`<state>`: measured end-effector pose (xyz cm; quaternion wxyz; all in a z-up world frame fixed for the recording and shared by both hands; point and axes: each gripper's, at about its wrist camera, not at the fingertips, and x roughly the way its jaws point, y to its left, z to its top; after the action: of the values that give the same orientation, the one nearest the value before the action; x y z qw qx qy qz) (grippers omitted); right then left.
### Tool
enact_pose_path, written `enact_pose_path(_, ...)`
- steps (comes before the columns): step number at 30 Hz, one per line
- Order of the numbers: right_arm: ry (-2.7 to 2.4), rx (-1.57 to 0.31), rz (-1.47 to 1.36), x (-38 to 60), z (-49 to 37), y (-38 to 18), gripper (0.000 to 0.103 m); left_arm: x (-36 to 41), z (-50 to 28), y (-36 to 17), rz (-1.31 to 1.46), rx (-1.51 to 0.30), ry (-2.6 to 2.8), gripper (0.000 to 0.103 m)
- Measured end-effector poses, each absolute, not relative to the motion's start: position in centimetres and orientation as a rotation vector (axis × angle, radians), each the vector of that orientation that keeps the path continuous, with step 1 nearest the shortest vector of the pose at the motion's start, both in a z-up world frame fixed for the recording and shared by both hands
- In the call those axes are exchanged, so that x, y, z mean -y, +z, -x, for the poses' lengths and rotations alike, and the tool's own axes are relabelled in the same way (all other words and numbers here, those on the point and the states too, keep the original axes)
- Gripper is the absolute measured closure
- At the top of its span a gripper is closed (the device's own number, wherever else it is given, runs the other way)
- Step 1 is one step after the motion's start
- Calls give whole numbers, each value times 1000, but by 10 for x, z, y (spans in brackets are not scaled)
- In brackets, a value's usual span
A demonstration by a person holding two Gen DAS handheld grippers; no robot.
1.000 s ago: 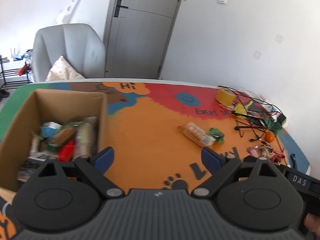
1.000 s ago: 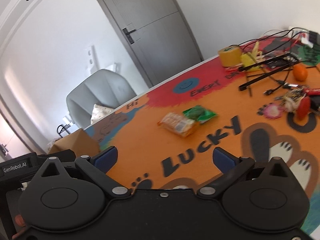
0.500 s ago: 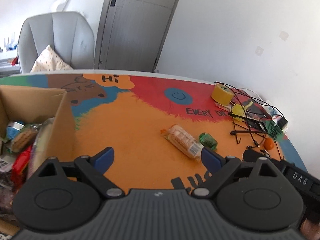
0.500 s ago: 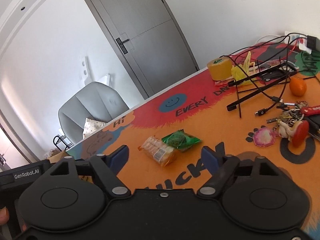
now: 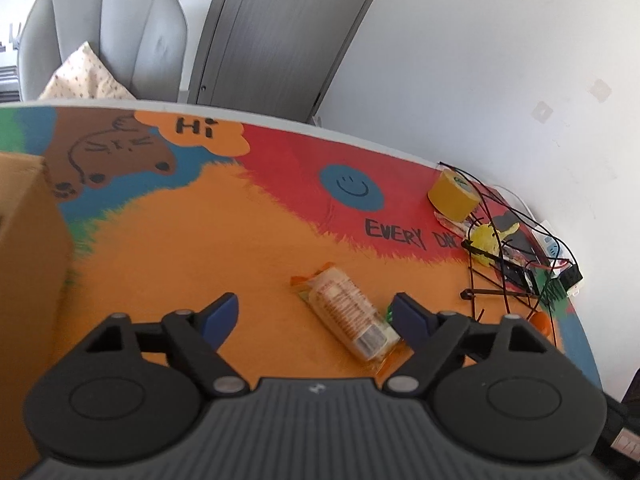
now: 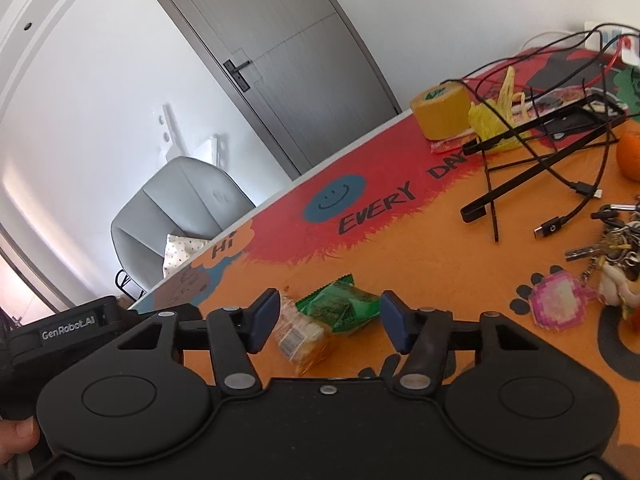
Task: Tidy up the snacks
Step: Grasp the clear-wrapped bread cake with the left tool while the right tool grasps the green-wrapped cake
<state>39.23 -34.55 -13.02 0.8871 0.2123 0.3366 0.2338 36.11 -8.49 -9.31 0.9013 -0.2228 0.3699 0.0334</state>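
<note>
Left tongs (image 5: 314, 314) open, jaws just closing in somewhat, nothing pressed between them. Cracker pack (image 5: 347, 318) flat on the table (image 5: 192, 240), lower centre of frame, lying diagonally in the gap, nearer the right-hand pad, contact with it unclear. Cardboard box (image 5: 28, 280) at left edge. Right tongs (image 6: 328, 326) open too, jaws just narrowing; green snack packet (image 6: 340, 306) between the pads, apart from both, resting against the cracker pack (image 6: 304, 336) at lower centre. Tape roll (image 6: 440, 114), cables (image 6: 560, 168) and keys (image 6: 616, 240) at right of frame.
</note>
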Motion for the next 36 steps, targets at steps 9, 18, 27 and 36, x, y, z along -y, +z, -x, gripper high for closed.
enact_pose_path(9, 547, -714, -441, 338, -418, -148, 57, 100, -398, -121, 476, -825, 73, 43)
enact_pose_path(18, 529, -707, -463, 338, -421, -171, 72, 104, -410, -138, 471, -846, 66, 43)
enact_pose_path(27, 536, -694, -459, 339, -413, -170, 93, 117, -421, -142, 390, -808, 104, 43)
enact_pose_path(36, 476, -645, -443, 347, -411, -166, 49, 125, -422, -145, 228, -804, 129, 70)
